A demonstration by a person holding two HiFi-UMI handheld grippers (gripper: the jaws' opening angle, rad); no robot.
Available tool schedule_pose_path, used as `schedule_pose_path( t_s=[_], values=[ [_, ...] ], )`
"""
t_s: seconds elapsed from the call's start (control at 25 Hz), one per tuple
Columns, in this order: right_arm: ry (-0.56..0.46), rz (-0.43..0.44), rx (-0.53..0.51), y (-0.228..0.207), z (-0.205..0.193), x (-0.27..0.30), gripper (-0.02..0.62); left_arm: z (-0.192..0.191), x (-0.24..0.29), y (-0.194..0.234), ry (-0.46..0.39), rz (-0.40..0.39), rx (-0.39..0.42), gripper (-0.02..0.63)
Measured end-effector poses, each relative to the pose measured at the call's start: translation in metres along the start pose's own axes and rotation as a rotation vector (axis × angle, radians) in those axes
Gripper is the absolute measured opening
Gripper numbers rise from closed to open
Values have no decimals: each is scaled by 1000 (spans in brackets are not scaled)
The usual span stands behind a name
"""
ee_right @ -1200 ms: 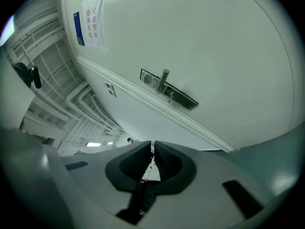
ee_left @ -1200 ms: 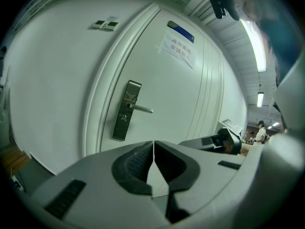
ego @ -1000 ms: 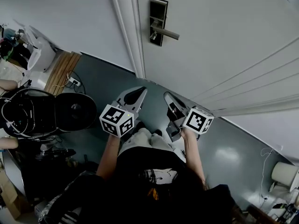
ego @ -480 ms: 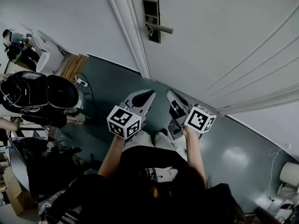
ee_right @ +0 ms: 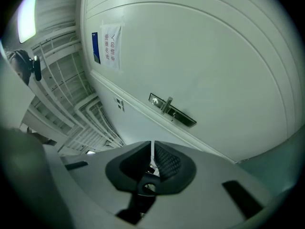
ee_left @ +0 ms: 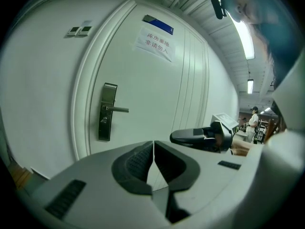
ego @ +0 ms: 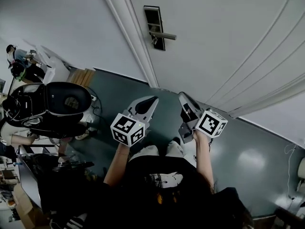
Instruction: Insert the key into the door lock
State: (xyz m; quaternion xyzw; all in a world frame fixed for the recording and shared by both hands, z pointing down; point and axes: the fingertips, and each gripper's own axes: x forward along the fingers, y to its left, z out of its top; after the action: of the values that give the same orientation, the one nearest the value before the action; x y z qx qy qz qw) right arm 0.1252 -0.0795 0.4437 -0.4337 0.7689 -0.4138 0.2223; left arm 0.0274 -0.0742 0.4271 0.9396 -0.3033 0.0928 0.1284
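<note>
The white door's dark lock plate [ego: 154, 26] with its lever handle [ego: 163, 35] shows at the top of the head view, and again as the lock plate [ee_left: 107, 111] and lock plate [ee_right: 172, 110] in both gripper views. My left gripper [ego: 153, 100] is shut and holds nothing I can see; its pads [ee_left: 143, 163] meet. My right gripper [ego: 184, 97] is held beside it, about level, shut on the key [ee_right: 147, 187], whose dark head with a round hole sits behind the pads. Both grippers are well short of the lock, pointing toward the door.
The door frame [ego: 128, 37] runs left of the lock. A paper notice [ee_left: 155, 42] is stuck high on the door. A black round seat or case [ego: 52, 104] and clutter stand at the left on the grey floor [ego: 248, 161]. A person [ee_left: 251, 123] stands far off.
The head view has drifted, so the lock and the clutter at the left sit differently in the picture. Both grippers stay shut, side by side, about as far from the lock as before.
</note>
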Motion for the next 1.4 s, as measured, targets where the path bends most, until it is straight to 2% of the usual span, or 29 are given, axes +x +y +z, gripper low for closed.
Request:
schedule_pose_path(
  t_s=[0.12, 0.28, 0.6, 0.92, 1.4],
  values=[
    [-11, -26, -37, 10, -8, 2, 17, 2, -14, 6, -18, -20, 1, 12],
    [3, -48, -88, 35, -39, 21, 16, -4, -50, 29, -30, -35, 7, 12],
    [18, -76, -165, 61, -74, 44, 12, -8, -83, 43, -61, -67, -11, 12],
    [2, -91, -206, 73, -90, 68, 9, -3, -89, 59, -69, -122, 23, 12],
    [-14, -142, -250, 85, -99, 68, 8, 3, -94, 52, -85, -207, 33, 12]
  ],
)
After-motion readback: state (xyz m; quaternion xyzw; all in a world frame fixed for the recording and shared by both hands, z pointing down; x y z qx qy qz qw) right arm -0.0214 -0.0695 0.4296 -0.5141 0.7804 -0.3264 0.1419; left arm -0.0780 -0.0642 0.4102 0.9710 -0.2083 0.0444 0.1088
